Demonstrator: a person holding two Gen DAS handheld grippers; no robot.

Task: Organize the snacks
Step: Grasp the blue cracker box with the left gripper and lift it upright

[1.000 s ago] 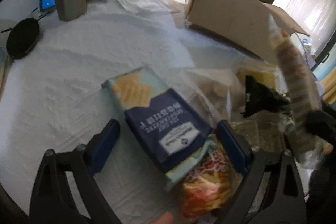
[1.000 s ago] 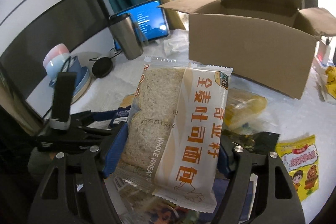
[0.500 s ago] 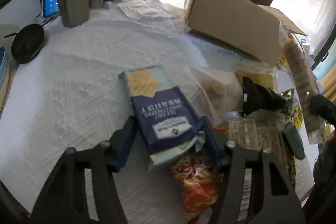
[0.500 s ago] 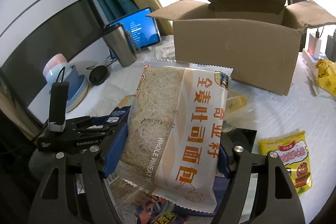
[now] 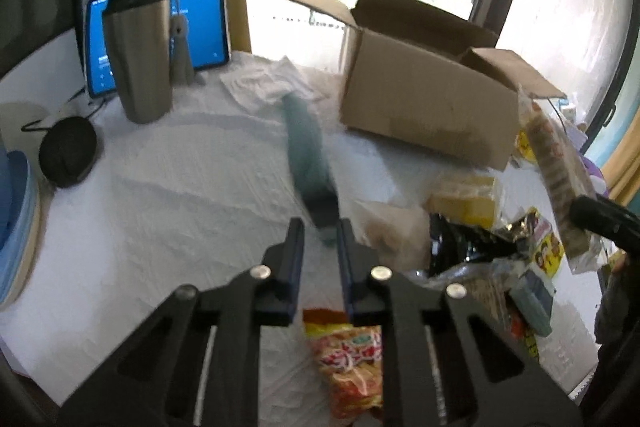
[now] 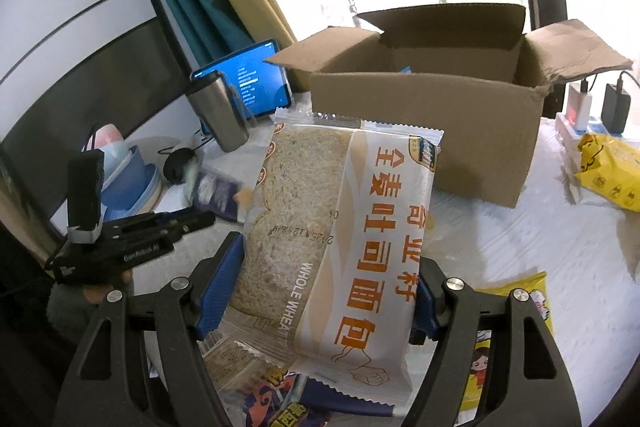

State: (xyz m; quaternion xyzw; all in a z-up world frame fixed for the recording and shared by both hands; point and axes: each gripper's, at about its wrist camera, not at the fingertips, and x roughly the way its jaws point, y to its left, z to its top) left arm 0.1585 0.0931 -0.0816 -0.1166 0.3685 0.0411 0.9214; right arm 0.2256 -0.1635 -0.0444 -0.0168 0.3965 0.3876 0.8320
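Observation:
My left gripper [image 5: 319, 233] is shut on the blue-and-teal cracker pack [image 5: 308, 155], held edge-on and lifted above the white table cover; the pack also shows in the right wrist view [image 6: 216, 193]. My right gripper [image 6: 328, 283] is shut on a whole wheat bread packet [image 6: 340, 235], held upright in front of the open cardboard box [image 6: 424, 131]. The box [image 5: 428, 107] stands at the back right in the left wrist view. A red-orange snack bag [image 5: 348, 359] lies under my left gripper.
A steel tumbler [image 5: 138, 55] and a tablet [image 5: 200, 27] stand at the back left, with a black round pad [image 5: 68, 151] near them. Several loose snack packs [image 5: 492, 239] lie heaped at the right. Yellow bags [image 6: 608, 167] and chargers [image 6: 580, 111] sit right of the box.
My left gripper closed on the cracker pack and lifted it off the table, turning it edge-on. My right gripper rose with the bread packet, bringing the box's open top into view.

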